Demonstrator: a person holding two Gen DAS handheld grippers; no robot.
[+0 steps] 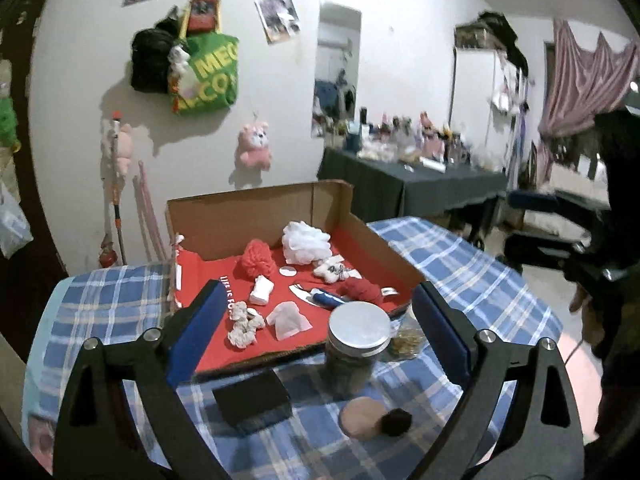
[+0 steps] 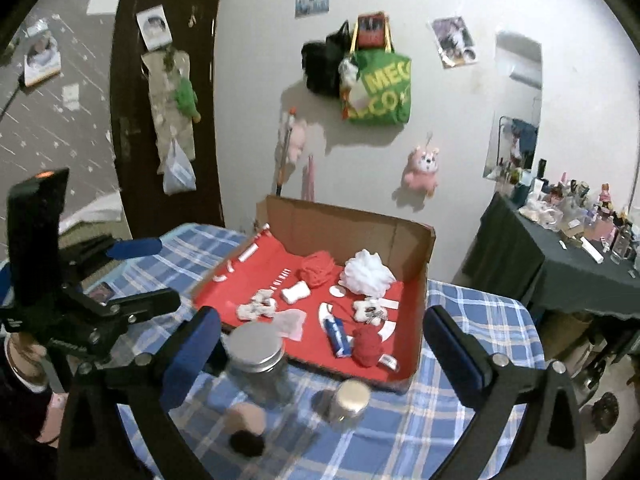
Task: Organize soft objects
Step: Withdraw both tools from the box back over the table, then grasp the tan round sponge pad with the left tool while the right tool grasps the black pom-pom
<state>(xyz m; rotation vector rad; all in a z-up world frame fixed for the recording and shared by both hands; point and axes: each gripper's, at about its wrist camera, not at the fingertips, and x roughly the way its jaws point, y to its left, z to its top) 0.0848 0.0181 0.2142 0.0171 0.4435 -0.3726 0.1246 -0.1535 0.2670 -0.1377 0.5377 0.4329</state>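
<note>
Between the blue-padded fingers (image 1: 202, 316) of the left gripper (image 1: 320, 322), spread wide and empty, stands a metal-lidded jar (image 1: 357, 344) on the plaid bench (image 1: 480, 280). Right gripper (image 2: 326, 350) likewise gapes wide, gripping nothing. Beyond both, the cardboard box (image 2: 352, 220) with red lining holds the soft things: white pouf (image 1: 305, 241), red pouf (image 1: 258, 258), red yarn ball (image 2: 367, 346), scrunchies (image 1: 245, 324)
</note>
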